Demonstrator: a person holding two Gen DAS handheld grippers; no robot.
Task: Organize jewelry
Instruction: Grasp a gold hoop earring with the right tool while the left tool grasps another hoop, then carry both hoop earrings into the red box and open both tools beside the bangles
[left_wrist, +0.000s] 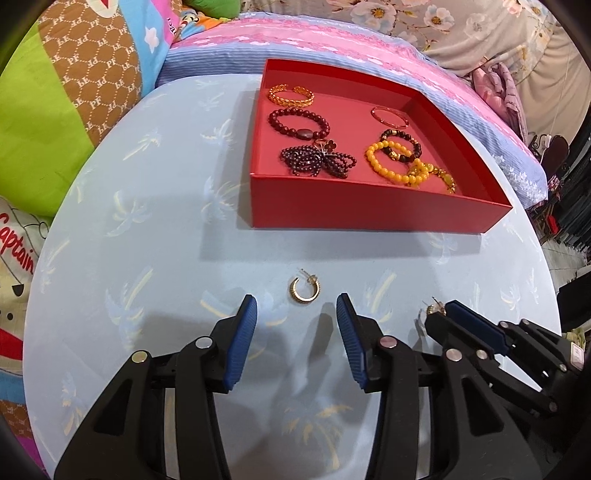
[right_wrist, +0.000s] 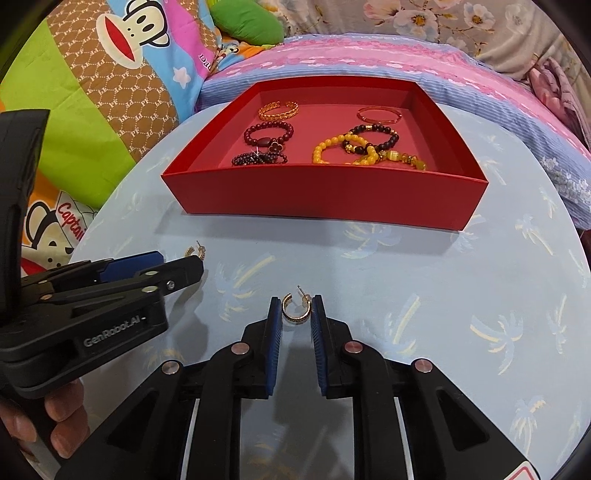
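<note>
A gold hoop earring (left_wrist: 304, 290) lies on the light blue table just ahead of my open left gripper (left_wrist: 297, 314). A second gold hoop earring (right_wrist: 295, 309) sits between the blue pads of my right gripper (right_wrist: 295, 312), which is shut on it at table level. The right gripper also shows at the right in the left wrist view (left_wrist: 443, 314), and the left gripper at the left in the right wrist view (right_wrist: 181, 264). A red tray (left_wrist: 369, 214) at the back holds several bead bracelets and bangles.
The round table (left_wrist: 147, 258) stands against a bed with pink and blue bedding (left_wrist: 332, 40). Colourful cartoon pillows (left_wrist: 55, 110) lie to the left. A dark chair and clutter (left_wrist: 561, 155) sit at the far right.
</note>
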